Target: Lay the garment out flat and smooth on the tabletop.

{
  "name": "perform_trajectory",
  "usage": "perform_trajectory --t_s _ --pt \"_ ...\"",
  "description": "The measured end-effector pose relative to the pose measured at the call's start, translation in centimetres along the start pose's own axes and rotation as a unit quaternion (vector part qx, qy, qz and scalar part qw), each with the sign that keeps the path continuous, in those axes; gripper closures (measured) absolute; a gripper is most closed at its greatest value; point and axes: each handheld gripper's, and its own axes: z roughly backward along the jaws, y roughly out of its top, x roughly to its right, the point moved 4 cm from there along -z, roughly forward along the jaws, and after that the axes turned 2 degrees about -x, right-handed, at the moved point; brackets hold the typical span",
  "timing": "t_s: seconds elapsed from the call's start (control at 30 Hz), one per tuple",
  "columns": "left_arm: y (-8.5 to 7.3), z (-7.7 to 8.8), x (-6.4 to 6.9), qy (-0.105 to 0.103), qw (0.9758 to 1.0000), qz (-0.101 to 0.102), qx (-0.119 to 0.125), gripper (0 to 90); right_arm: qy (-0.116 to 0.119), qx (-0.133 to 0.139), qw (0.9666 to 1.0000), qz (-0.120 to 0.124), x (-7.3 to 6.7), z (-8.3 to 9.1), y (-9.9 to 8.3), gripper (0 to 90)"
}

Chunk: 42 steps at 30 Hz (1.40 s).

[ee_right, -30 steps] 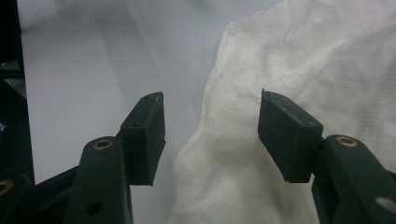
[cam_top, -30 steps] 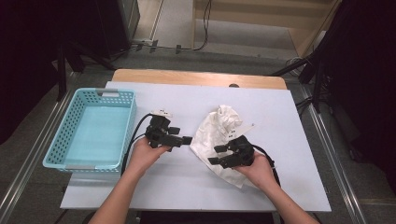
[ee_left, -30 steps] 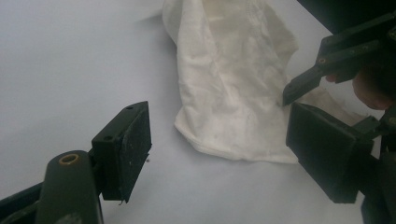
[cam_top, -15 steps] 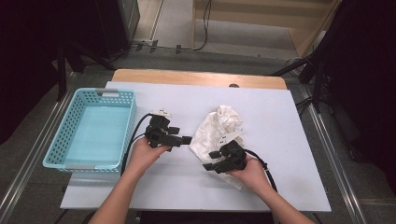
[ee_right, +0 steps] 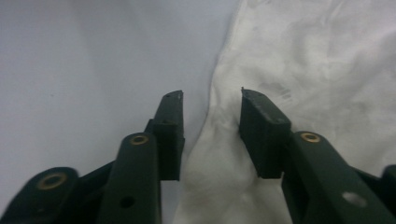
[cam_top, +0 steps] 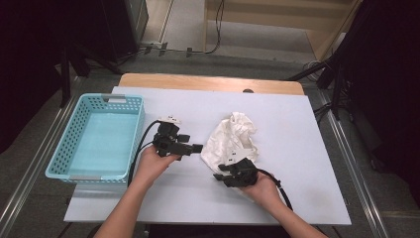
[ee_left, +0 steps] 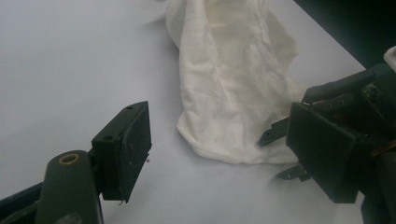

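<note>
two grippers low over the table, right one closing

the left gripper (cam_top: 194, 148) sits in the left hand (cam_top: 154, 161), jaws wide apart and level, pointing toward the right gripper (cam_top: 221, 175). the right hand (cam_top: 261, 187) holds that gripper low, and its jaws have just been closing, a gap left between the pads (ee_right: 264, 128).

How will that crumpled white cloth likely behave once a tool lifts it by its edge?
The white cloth lies in soft folds and wrinkles, so it will probably droop and hang limp. It looks thin, so likely light. The right tool straddles a raised fold, its jaws just closing; the bunched fabric should pinch easily.
</note>
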Motion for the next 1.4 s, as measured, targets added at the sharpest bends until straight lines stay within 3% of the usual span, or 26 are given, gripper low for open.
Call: perform_trajectory --t_s 0.13,0.23,0.27,0.4,0.43,0.6,0.87,1.4 --pt "-0.1 -0.2 0.1 0.000 1.0000 -0.002 -0.003 22.7 -0.010 0.001 0.9999 -0.006 0.0 0.0 -0.1 67.4" --pt "0.0 -0.2 0.1 0.001 1.0000 -0.003 -0.003 22.7 -0.014 -0.002 0.9997 -0.020 0.5 0.0 0.1 80.5" --pt "0.0 -0.1 0.1 0.001 1.0000 -0.002 -0.002 22.7 -0.010 -0.005 0.9995 -0.028 0.8 0.0 0.2 84.5" --pt "0.0 -0.1 0.0 0.000 1.0000 -0.002 -0.001 22.7 0.029 -0.031 0.9961 -0.077 1.8 0.2 0.7 86.6" --pt "0.0 0.0 0.0 0.000 1.0000 -0.001 -0.001 22.7 0.027 -0.028 0.9965 -0.074 2.1 0.3 0.8 86.6" --pt "0.0 -0.1 0.0 0.000 1.0000 -0.002 -0.002 22.7 0.026 0.021 0.9946 -0.098 3.8 2.9 1.7 86.6" --pt "-0.1 -0.8 0.6 -0.005 0.9999 -0.008 -0.006 22.6 0.007 0.070 0.9889 -0.131 6.2 5.9 2.0 86.6" --pt "-0.6 -3.1 1.7 -0.011 0.9993 -0.018 -0.030 24.0 -0.039 0.118 0.9777 -0.169 10.1 9.8 1.3 86.6"
